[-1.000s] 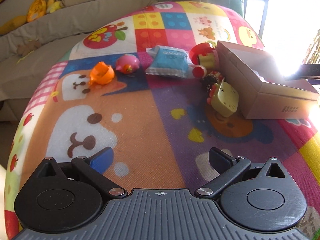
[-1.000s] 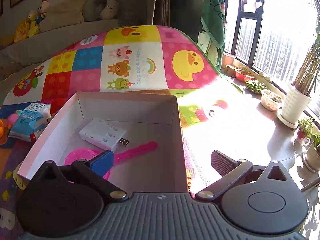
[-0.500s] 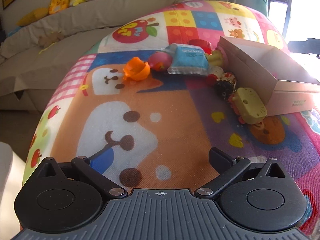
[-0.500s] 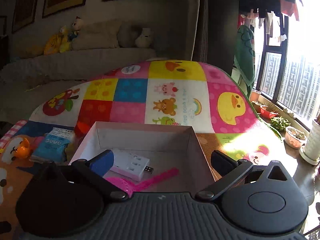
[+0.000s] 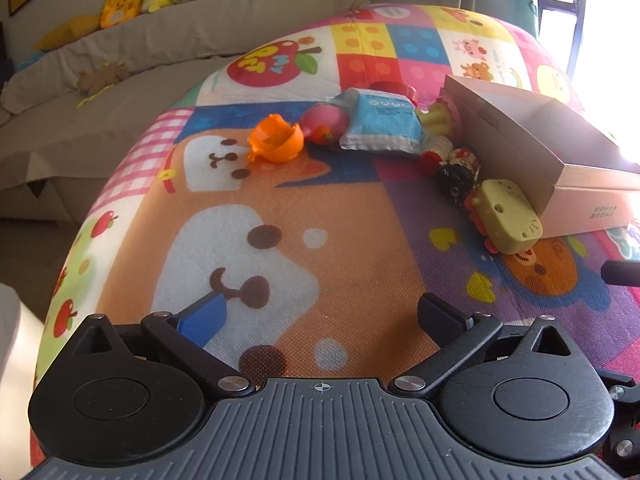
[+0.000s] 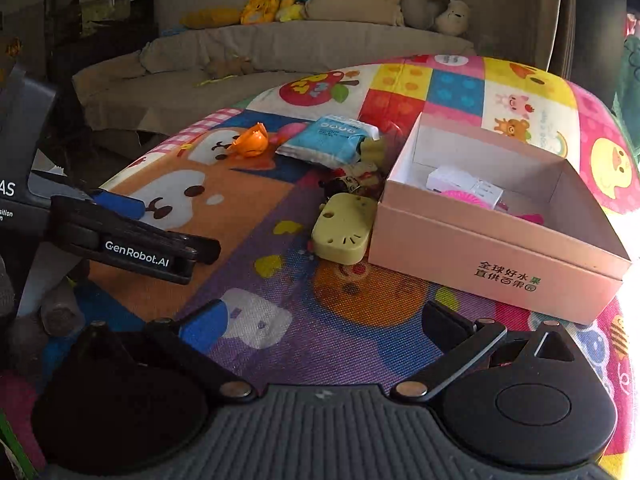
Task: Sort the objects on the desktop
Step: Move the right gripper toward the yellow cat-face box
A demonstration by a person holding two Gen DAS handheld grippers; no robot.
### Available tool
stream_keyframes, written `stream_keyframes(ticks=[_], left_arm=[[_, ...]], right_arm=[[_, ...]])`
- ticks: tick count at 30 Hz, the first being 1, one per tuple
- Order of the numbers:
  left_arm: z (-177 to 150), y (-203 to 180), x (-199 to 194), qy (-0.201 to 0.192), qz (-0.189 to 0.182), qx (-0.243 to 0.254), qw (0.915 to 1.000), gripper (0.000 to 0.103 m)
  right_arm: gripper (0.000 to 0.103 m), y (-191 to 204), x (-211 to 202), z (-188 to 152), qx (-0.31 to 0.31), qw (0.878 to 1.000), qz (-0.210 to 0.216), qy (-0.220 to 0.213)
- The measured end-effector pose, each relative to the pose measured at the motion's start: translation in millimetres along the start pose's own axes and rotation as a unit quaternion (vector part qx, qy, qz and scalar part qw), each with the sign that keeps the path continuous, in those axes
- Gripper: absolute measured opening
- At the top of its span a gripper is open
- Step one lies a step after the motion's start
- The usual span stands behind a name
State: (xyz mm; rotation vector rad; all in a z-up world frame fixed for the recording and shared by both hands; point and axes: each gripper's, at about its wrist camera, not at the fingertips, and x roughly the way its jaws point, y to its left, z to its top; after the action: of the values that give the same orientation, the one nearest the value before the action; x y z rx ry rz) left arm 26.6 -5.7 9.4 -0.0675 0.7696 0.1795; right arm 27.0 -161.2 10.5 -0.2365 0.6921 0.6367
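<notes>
A pink cardboard box stands open on the cartoon mat; it holds a white charger and a pink item. Left of it lie a yellow-green block toy, a small dark figure, a blue-white pouch, a pink ball toy and an orange shell. My left gripper is open and empty over the mat, also showing in the right wrist view. My right gripper is open and empty in front of the box.
A grey sofa with plush toys runs behind the table. The mat's left edge drops off to the floor. A bright window glares at the far right. The right gripper's fingertip shows at the right edge of the left wrist view.
The right gripper has pulled back and swung left, from above the box to low in front of it. The left gripper has drawn back and left, away from the toys. Both stay open.
</notes>
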Motion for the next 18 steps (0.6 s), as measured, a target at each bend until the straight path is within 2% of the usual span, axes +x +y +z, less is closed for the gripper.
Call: stream_keyframes(ticks=[2, 5, 8, 10, 13, 15, 17, 18], left_arm=[[0.2, 0.5, 0.2, 0.0, -0.003, 0.002, 1.0, 0.103], [3.3, 2.8, 1.7, 0.002, -0.01, 0.005, 0.9999, 0.103], [13.7, 20.5, 1.9, -0.026, -0.034, -0.046, 0.998, 0.103], [34.1, 32.3, 4.5, -0.053, -0.021, -0.076, 0.9955, 0.103], [63.7, 38.9, 22.6, -0.076, 0.014, -0.065, 0.9949, 0.103], [81.6, 44.1, 45.1, -0.071, 0.034, -0.065, 0.9948, 0.103], [92.7, 48.8, 65.8, -0.057, 0.038, -0.069, 0.9952, 0.099], [96.3, 50.7, 75.6, -0.05, 0.039, -0.072, 0.9954, 0.09]], right_arm=[[0.103, -3.4, 7.2, -3.5, 0.022, 0.999, 0.018, 0.024], [0.103, 0.7, 6.7, -6.3, 0.018, 1.0, 0.01, 0.023], [0.103, 6.6, 6.3, -8.5, 0.007, 1.0, -0.002, 0.024], [0.103, 5.6, 6.4, -9.0, 0.008, 1.0, -0.001, 0.022], [0.103, 7.8, 6.4, -9.2, 0.005, 1.0, -0.005, 0.021], [0.103, 7.7, 6.7, -9.0, 0.007, 1.0, -0.005, 0.021], [0.103, 8.7, 6.6, -9.3, 0.007, 1.0, -0.006, 0.02], [0.103, 9.2, 7.0, -8.8, 0.006, 1.0, -0.008, 0.019]])
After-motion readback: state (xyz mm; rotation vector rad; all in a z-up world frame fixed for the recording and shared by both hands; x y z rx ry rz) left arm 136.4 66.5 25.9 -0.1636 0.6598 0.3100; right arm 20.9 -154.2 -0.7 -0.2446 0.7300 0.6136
